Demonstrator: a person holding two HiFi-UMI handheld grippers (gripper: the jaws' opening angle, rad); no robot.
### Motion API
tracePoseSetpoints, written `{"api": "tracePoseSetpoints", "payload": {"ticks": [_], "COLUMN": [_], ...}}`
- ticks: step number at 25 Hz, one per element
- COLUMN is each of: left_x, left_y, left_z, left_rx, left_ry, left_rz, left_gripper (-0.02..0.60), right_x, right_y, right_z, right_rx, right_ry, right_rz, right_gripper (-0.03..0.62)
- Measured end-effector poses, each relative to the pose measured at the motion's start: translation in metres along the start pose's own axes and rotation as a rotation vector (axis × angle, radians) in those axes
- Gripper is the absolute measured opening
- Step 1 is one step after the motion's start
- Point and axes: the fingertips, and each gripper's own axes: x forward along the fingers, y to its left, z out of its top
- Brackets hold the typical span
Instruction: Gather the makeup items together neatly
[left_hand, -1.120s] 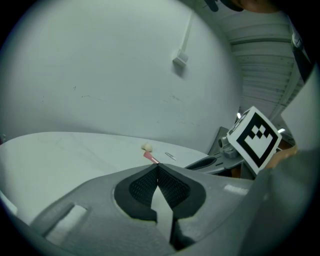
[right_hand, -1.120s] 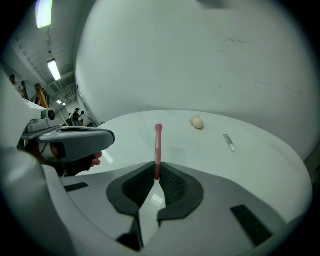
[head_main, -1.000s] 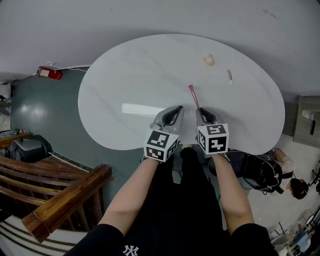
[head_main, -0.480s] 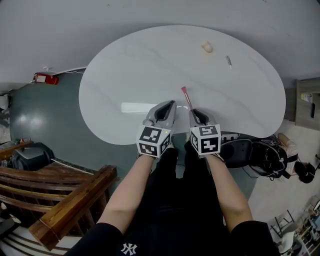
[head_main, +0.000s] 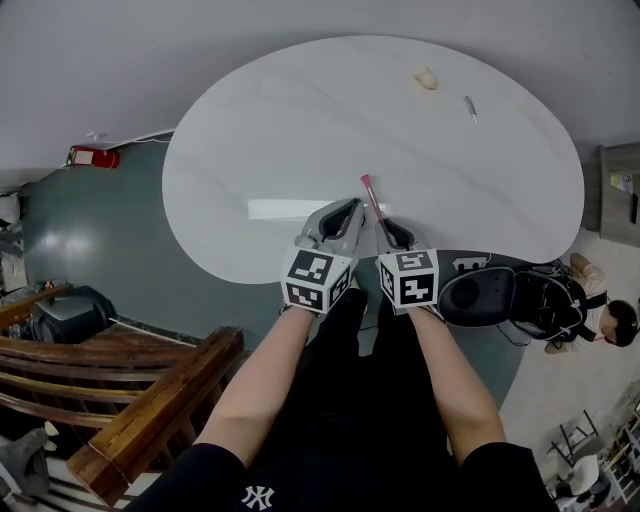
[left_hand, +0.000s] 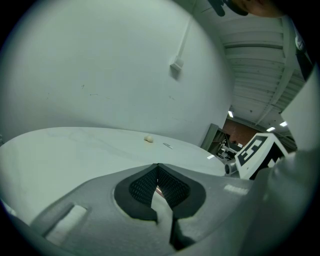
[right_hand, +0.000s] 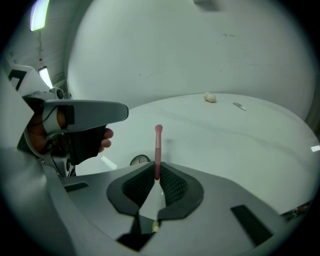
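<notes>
Right gripper (right_hand: 157, 176) — clamped on pink brush (right_hand: 158, 146), tip toward 12 o'clock; left gripper (left_hand: 158, 171) — closed, empty; beige puff (head_main: 426, 78) at 1 o'clock.

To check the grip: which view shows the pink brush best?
Right gripper view: the pink brush is close, clamped in the right tool. Head view shows it small; left gripper view shows none clearly.

table (head_main: 270, 130): white, oval
pink brush (head_main: 368, 192): handle end in right gripper (head_main: 383, 222), head pointing away
left gripper (head_main: 345, 208): just beside right gripper, over near edge
beige puff (head_main: 426, 78): far side, near silver stick (head_main: 470, 107)
</notes>
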Motion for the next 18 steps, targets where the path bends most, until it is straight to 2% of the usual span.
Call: {"api": "tracePoseSetpoints", "payload": {"ticks": [7,18], "left_x": [-0.005,-0.007], "left_y": [0.007,0.012], "left_z": [-0.009,-0.011], "left_rx": [0.005,0.001], "left_ry": [0.017,0.016], "left_rz": [-0.009,-0.015], "left_gripper": [0.008,0.008], "right_x": [0.018,0.032], "right_y": [0.005,0.007], "right_z": [-0.018,-0.032], "right_rx": [0.057,0.090], "right_ry": [0.042,0.078], "right_rz": [-0.004,0.000], "right_gripper": [0.043,0.044]}}
